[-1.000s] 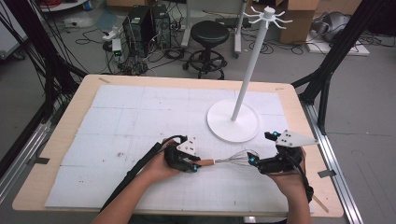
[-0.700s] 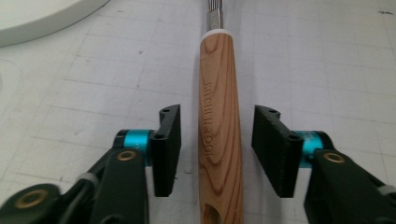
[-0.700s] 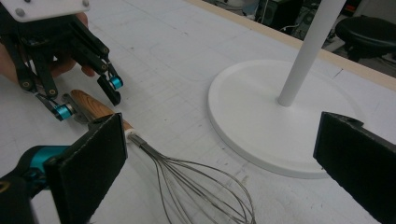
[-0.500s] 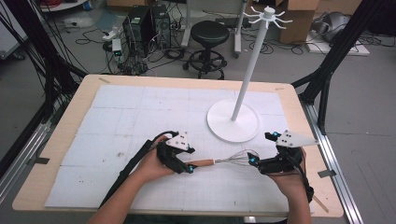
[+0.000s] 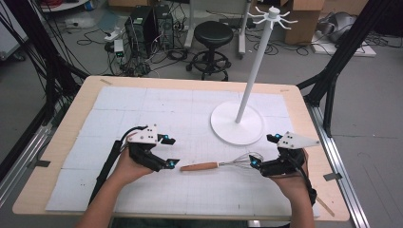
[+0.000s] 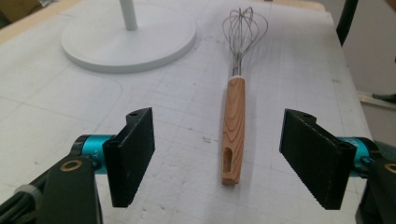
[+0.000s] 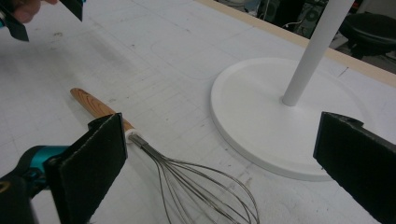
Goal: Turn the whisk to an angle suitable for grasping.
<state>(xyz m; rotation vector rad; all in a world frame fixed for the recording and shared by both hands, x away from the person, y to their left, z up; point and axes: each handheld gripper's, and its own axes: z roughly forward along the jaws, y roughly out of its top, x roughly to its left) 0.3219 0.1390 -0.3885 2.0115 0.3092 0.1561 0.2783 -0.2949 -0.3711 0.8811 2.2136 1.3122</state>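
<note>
A whisk point(image 5: 216, 165) with a wooden handle point(image 6: 233, 125) and wire head point(image 7: 201, 189) lies flat on the white mat, handle to the left. My left gripper point(image 5: 168, 151) is open just left of the handle's end, jaws spread wide and holding nothing point(image 6: 224, 158). At the wire head's right side my right gripper point(image 5: 263, 150) stands open too, with the wires low between its jaws point(image 7: 224, 158). A white stand point(image 5: 237, 122) with a round base and tall pole topped by hooks rises behind the whisk.
The round base point(image 7: 275, 112) sits close behind the right gripper. The white gridded mat point(image 5: 142, 109) covers a wooden table point(image 5: 71, 123). Beyond the far edge are a black stool point(image 5: 211, 40), computers and cables on the floor.
My left gripper has let go of the whisk handle and drawn back to the left, now open. The whisk rests on the mat; the right hand has barely moved.
</note>
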